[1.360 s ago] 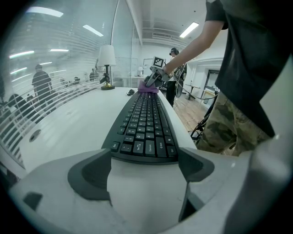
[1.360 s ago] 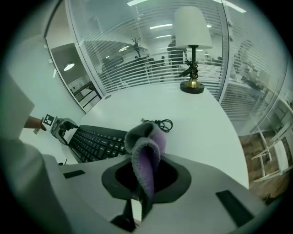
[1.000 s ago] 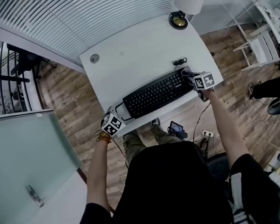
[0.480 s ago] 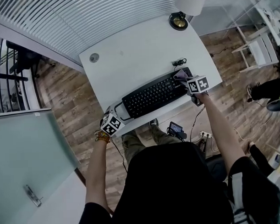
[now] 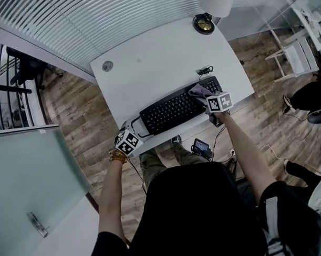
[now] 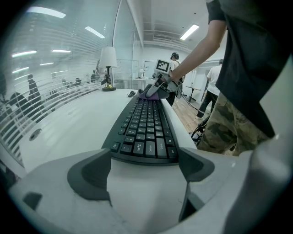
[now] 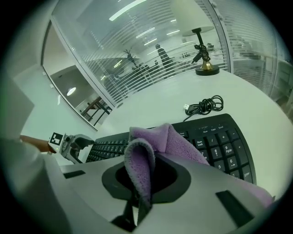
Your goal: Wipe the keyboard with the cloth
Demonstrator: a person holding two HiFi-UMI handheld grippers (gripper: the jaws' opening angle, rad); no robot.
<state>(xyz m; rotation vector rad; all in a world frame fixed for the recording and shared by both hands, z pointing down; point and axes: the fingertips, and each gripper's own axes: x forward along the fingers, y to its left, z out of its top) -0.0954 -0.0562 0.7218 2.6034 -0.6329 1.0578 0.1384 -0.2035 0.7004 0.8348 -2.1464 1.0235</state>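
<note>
Pinching a purple cloth [image 7: 176,139] tight in the right gripper [image 7: 137,192], laid on the black keyboard [image 7: 219,141] just left of its number pad. Holding the left gripper [image 6: 144,169] with jaws apart and empty at the keyboard's far left end, over the white desk [image 5: 147,62]. Leftward from the cloth, along the long axis toward that gripper: most of the keys. Likely a right-hand sweep.

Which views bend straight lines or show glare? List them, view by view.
Head view: fisheye bends the desk edges; evenly lit. Left gripper view: dark round vignette, keyboard sharp, ceiling lights bright. Right gripper view: same vignette, cloth sharp, glass reflects lights.
</note>
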